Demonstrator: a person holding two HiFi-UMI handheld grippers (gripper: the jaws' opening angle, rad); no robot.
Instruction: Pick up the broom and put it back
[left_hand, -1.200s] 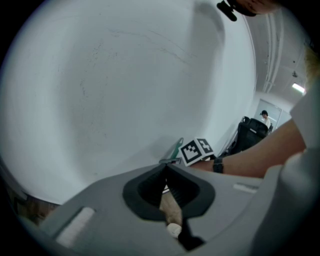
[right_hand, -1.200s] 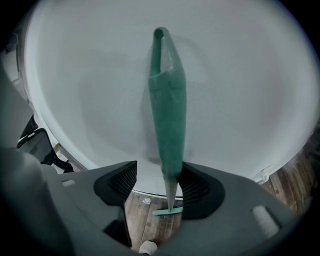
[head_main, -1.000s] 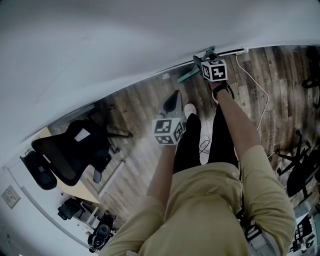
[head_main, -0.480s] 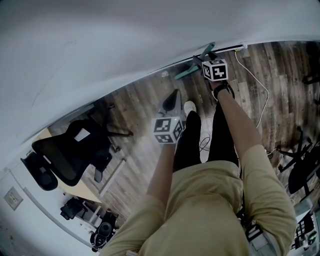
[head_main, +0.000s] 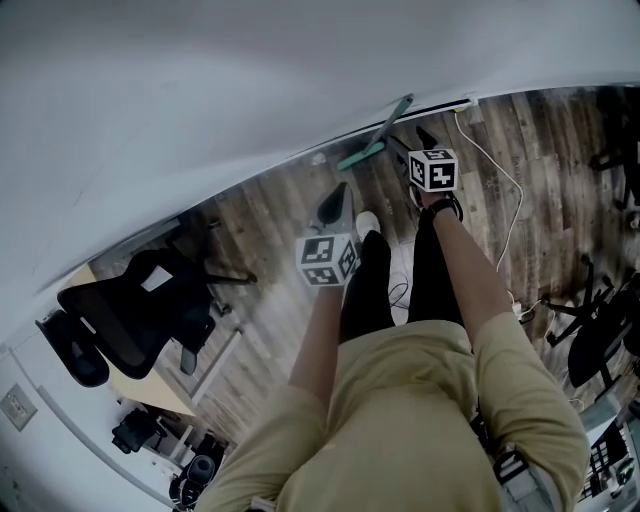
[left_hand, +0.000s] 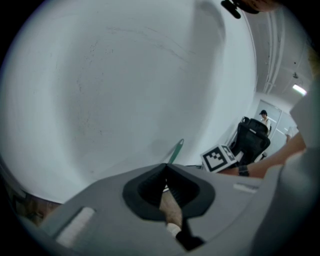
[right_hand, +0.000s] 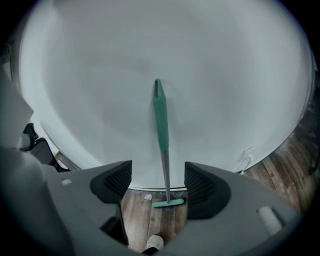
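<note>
Broom head (right_hand: 168, 202) visible in right gripper view, hidden in left

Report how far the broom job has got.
Done: the green-handled, metal-shafted broom stands leaning on the white wall, head on the wooden floor. In hand: the right gripper has just been opening; its jaws stand apart, empty, the broom beyond them. Still to do: seemingly nothing but drawing away.

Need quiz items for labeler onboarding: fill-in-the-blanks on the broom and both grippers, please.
The broom leans upright against the ____.
Its head rests on the ____ floor.
The right gripper has its jaws ____, with the broom beyond them.
The left gripper has its jaws ____.
Missing: wall; wooden; open; shut.
Note: the right jaws have just been opening, with nothing between them.
</note>
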